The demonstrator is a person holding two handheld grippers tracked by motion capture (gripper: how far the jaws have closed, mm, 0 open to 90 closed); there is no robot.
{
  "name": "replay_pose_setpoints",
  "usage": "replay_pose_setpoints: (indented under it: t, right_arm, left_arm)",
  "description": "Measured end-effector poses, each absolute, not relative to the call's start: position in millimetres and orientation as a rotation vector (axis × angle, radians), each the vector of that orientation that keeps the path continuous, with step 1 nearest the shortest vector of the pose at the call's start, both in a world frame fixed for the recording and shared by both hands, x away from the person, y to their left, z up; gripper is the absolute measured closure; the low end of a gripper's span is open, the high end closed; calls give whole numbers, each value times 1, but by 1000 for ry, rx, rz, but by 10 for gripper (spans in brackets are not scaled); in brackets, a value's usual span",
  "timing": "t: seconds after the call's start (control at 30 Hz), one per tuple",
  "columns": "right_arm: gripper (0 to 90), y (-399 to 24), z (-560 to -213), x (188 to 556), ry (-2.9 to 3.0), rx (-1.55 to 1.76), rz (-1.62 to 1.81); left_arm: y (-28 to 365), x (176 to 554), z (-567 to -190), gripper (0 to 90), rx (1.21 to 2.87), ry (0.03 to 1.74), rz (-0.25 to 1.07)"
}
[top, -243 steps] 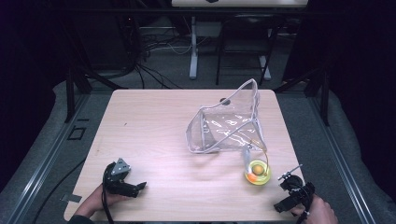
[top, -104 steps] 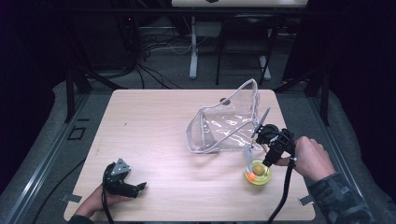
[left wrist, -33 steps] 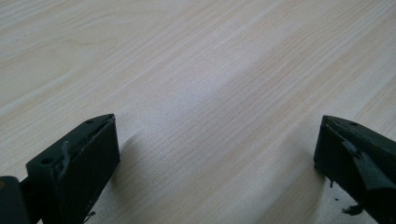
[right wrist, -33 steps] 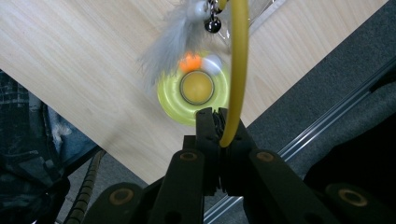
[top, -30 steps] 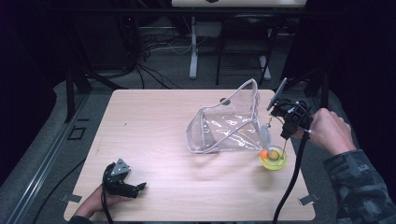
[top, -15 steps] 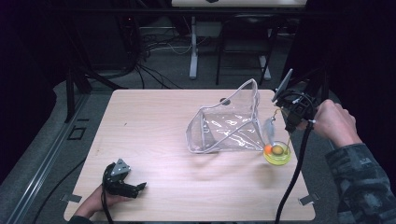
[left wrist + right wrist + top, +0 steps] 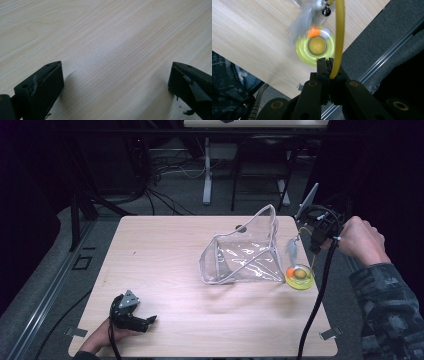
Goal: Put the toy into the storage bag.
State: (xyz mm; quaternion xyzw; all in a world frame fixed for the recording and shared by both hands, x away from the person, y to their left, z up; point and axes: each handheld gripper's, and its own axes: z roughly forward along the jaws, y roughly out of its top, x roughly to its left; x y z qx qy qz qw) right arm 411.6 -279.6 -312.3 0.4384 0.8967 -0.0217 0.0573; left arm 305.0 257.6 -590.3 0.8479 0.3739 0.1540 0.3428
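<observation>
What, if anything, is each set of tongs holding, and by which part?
The right tongs grip the cat toy by its yellow wand. The left tongs are open and hold nothing.

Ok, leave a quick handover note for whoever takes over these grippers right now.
Right gripper: shut on the yellow wand of the cat toy, held above the table's right edge; the feather dangles and the yellow base sits beside the clear bag.
Left gripper: open, holding nothing, low over the table at the near left.
Done: toy gripped. Left: likely getting it into the bag.
</observation>
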Motion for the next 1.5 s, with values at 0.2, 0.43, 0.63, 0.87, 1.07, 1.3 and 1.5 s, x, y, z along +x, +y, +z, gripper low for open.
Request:
replay_pose_setpoints:
  t: [0.2, 0.43, 0.63, 0.87, 1.07, 1.3, 1.5]
  right_arm:
    - [876, -280, -307, 418, 2692, 1329, -55]
    - [876, -276, -297, 425, 2669, 1341, -69]
    - [876, -274, -288, 433, 2665, 1347, -62]
    - [875, -269, -277, 437, 2656, 1331, -67]
    - [875, -267, -266, 437, 2641, 1321, -45]
    - [875, -263, -252, 437, 2628, 1315, -42]
    - [875, -256, -237, 437, 2612, 1297, -54]
  left_arm:
    - [258, 305, -590, 0, 2204, 971, 400]
    - [258, 305, -590, 0, 2204, 971, 400]
    - [258, 305, -590, 0, 2204, 971, 400]
    - [258, 305, -590, 0, 2205, 970, 400]
    - [258, 305, -590, 0, 2205, 970, 400]
    - [258, 305, -590, 0, 2204, 971, 401]
    - [258, 305, -590, 0, 2204, 972, 400]
